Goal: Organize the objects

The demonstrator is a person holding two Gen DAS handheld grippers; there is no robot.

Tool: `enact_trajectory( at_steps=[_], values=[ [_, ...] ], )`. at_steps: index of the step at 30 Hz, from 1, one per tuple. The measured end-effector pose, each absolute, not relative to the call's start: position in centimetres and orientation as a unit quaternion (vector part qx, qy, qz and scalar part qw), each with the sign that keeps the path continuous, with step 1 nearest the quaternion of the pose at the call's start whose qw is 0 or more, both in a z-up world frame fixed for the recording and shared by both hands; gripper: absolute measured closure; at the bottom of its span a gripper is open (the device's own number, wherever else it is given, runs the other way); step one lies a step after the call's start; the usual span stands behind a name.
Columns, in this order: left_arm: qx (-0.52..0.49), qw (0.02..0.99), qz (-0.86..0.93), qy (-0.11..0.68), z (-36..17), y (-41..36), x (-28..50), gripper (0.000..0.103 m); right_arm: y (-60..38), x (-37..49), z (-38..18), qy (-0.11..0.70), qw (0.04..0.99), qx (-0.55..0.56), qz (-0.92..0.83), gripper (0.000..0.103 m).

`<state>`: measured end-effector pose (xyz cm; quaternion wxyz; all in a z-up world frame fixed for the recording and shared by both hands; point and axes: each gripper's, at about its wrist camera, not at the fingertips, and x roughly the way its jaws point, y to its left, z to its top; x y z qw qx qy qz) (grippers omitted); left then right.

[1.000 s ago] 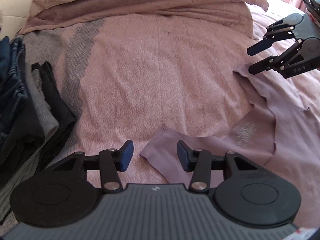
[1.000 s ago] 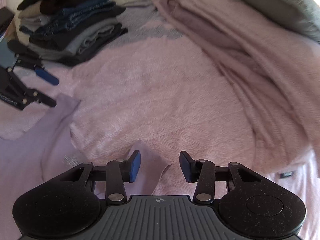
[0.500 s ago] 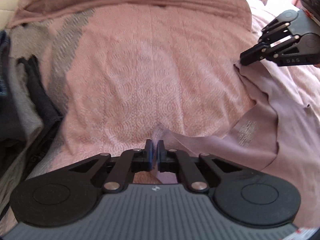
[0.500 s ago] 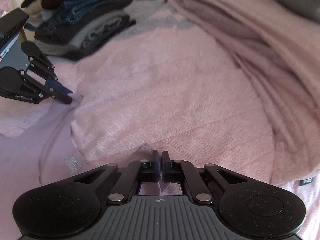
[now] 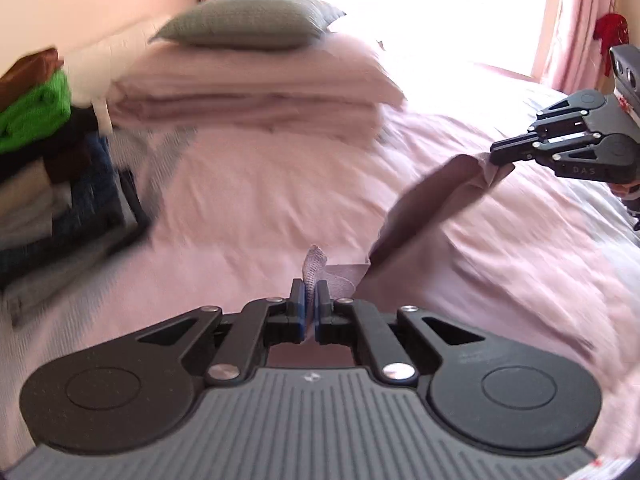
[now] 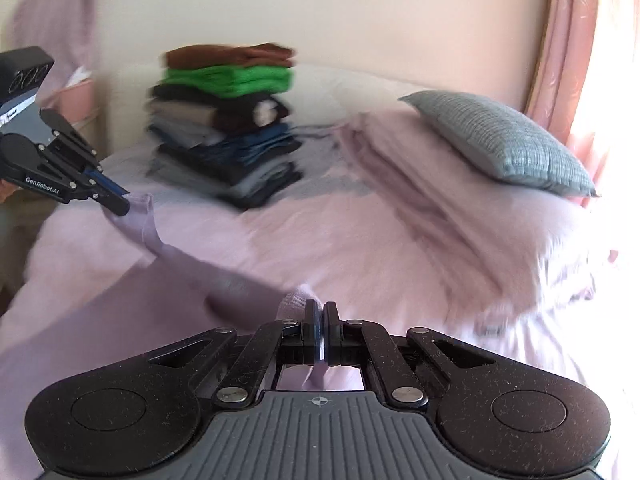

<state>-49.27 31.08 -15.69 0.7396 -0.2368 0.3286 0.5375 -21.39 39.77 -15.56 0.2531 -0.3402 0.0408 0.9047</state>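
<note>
The left gripper [image 5: 309,300] is pinched tight on one corner of a light purple shirt [image 5: 424,204]. A little bit of the cloth pokes up between its blue pads. The right gripper [image 6: 321,320] is pinched tight on another corner of the same shirt [image 6: 168,280]. The shirt hangs stretched between the two grippers, lifted up above the pink bed cover [image 5: 248,208].

From the left gripper, the right gripper [image 5: 496,156] shows far off to the right, with cloth bunched at its tip. From the right gripper, the left gripper [image 6: 120,206] shows far off to the left.

A tall stack of folded clothes [image 6: 228,128] sits on the bed ahead and to the left of the right gripper, with a brown one on top and a green one under it. A grey pillow [image 6: 504,144] lies ahead and to the right, on top of folded pink bedding [image 5: 256,92].
</note>
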Motion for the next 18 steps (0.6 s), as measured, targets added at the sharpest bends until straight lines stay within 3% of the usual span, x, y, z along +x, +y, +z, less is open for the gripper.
enact_trajectory(
  at_steps=[3,6,8,9,18],
  values=[
    [-0.295,0.717,0.532,0.340,-18.4,24.9,-46.3,0.100,33.5,-19.4,-17.5,0.078,0.220,-0.388,0.891,0.103],
    [-0.377,0.667,0.530,0.364,-22.8,20.3,-44.5,0.091,29.3,-18.6,-21.3,0.149,0.216,-0.466,0.845,0.103],
    [-0.428,0.634,0.537,0.356,-24.8,17.8,-44.1,0.091,27.6,-17.9,-22.9,0.190,0.226,-0.496,0.817,0.085],
    [-0.454,0.621,0.540,0.341,-25.3,16.9,-44.1,0.089,27.2,-17.1,-23.3,0.222,0.239,-0.491,0.808,0.070],
    [-0.596,0.538,0.587,0.100,-25.4,15.8,-48.3,0.082,31.1,-9.8,-25.7,0.600,0.344,-0.221,0.687,0.067]
  ],
)
